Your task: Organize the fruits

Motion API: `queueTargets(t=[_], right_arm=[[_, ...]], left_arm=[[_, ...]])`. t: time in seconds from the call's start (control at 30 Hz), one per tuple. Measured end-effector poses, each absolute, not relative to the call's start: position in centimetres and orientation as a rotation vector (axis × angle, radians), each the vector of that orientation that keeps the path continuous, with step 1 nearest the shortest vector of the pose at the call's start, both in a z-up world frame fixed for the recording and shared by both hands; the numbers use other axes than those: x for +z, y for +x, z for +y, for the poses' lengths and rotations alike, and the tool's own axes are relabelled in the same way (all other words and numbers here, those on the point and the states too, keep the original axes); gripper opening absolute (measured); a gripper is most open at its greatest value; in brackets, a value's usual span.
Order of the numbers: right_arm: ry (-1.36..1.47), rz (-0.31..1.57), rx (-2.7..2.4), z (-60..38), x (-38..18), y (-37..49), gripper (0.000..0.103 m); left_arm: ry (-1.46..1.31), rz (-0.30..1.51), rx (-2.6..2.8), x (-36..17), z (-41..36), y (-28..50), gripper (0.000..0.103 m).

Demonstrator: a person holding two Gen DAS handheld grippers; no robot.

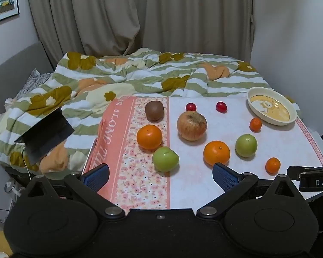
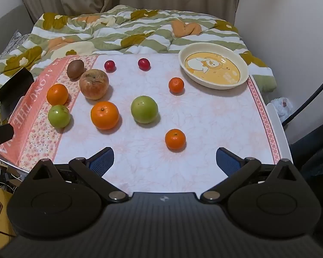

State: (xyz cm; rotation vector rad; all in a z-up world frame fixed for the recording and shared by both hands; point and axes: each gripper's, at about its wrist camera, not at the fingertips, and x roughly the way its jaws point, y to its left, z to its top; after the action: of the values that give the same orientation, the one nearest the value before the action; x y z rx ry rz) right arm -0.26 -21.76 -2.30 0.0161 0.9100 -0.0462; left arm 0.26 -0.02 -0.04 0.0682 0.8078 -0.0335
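Loose fruit lies on a small cloth-covered table (image 2: 183,161): a kiwi (image 2: 75,68), a reddish apple (image 2: 94,87), two big oranges (image 2: 104,115) (image 2: 57,94), two green apples (image 2: 144,109) (image 2: 59,116), two small tangerines (image 2: 175,139) (image 2: 176,85) and two red cherry tomatoes (image 2: 109,65) (image 2: 144,63). A cream plate (image 2: 244,76) with a cartoon print stands empty at the far right corner. My left gripper (image 1: 160,175) hangs open over the near edge, close to a green apple (image 1: 165,159) and an orange (image 1: 216,152). My right gripper (image 2: 164,161) is open too, just short of the near tangerine.
A rumpled flowered quilt (image 1: 140,75) covers the bed behind the table. A dark laptop-like object (image 1: 45,137) lies on the quilt at the left. Curtains (image 1: 140,15) hang at the back. A white wall closes the right side, with a black cable (image 2: 312,99) beside the table.
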Motion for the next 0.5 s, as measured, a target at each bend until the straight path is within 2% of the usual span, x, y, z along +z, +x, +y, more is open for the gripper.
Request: queueTargets(t=[0.5], right_arm=[[0.026,0.912,-0.04,-22.1,-2.3,0.0,0.103]], left_arm=[[0.091,0.751,-0.019,0.3,-0.5,-0.1,0.103]])
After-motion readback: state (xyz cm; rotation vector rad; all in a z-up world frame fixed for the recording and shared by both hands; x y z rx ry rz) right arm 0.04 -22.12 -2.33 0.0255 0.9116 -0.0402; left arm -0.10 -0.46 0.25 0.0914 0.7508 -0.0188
